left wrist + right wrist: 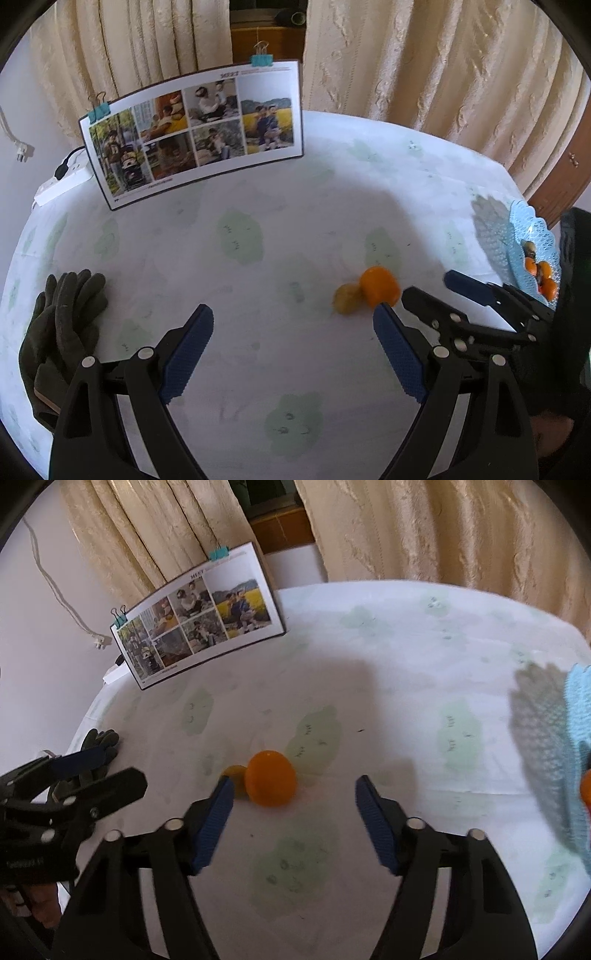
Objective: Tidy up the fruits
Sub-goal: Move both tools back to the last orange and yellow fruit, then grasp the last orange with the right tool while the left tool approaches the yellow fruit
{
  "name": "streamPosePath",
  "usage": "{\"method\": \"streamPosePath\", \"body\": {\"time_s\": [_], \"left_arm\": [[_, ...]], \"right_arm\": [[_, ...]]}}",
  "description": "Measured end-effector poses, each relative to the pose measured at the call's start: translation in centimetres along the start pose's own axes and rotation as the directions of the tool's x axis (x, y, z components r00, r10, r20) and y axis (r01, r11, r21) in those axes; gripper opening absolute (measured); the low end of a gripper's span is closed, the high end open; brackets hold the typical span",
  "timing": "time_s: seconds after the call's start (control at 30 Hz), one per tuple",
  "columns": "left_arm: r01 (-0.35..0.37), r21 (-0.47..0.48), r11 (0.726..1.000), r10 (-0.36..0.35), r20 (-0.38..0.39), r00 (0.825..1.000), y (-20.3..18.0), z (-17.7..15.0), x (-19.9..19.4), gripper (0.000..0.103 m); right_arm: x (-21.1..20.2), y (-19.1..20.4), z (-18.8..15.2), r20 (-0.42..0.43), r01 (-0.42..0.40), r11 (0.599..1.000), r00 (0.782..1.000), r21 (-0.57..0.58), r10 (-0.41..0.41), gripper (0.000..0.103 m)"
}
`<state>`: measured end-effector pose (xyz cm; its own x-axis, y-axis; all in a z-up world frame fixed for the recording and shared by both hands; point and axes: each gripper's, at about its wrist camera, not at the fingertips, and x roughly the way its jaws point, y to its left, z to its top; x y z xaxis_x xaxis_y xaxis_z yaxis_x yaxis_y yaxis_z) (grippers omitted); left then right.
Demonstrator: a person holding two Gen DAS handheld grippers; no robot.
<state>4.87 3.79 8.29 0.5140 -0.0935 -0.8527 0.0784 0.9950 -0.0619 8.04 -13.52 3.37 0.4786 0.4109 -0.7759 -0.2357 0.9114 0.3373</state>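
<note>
Propped photo board (192, 136), dark gloves (62, 332), white power strip (62, 184)

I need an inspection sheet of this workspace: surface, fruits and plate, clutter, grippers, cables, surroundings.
Surface: table under a white cloth with pale green prints.
Job's things: orange fruit touching a smaller yellow fruit on the cloth; blue lace-edged plate at the right edge holds several fruits.
Clutter: dark gloves; clipped photo board.
Grippers: left gripper open, empty; right gripper open, empty, orange fruit just ahead of its fingers.
Cables: white power strip with a black plug; loose white cord.
Surroundings: beige curtains.
</note>
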Motion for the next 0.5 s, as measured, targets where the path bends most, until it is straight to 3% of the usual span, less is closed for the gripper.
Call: {"method": "streamPosePath", "body": {"time_s": [0.2, 0.37, 0.5], "left_arm": [[-0.001, -0.006, 1.000, 0.001, -0.019, 1.000, 1.3, -0.2, 0.8, 0.088], [0.003, -0.008, 1.000, -0.004, -0.031, 1.000, 1.9, 0.0, 1.4, 0.088], [0.008, -0.008, 1.000, -0.008, -0.041, 0.999, 2.2, 0.2, 2.1, 0.088]], "right_arm": [[3.1, 0.0, 0.6, -0.054, -0.043, 0.996, 0.997, 0.073, 0.047, 0.052], [4.3, -0.3, 0.9, -0.068, -0.069, 0.990, 0.995, 0.120, 0.077, 0.052], [5.0, -0.3, 1.0, -0.081, -0.104, 0.985, 0.990, 0.137, 0.115, 0.040]]}}
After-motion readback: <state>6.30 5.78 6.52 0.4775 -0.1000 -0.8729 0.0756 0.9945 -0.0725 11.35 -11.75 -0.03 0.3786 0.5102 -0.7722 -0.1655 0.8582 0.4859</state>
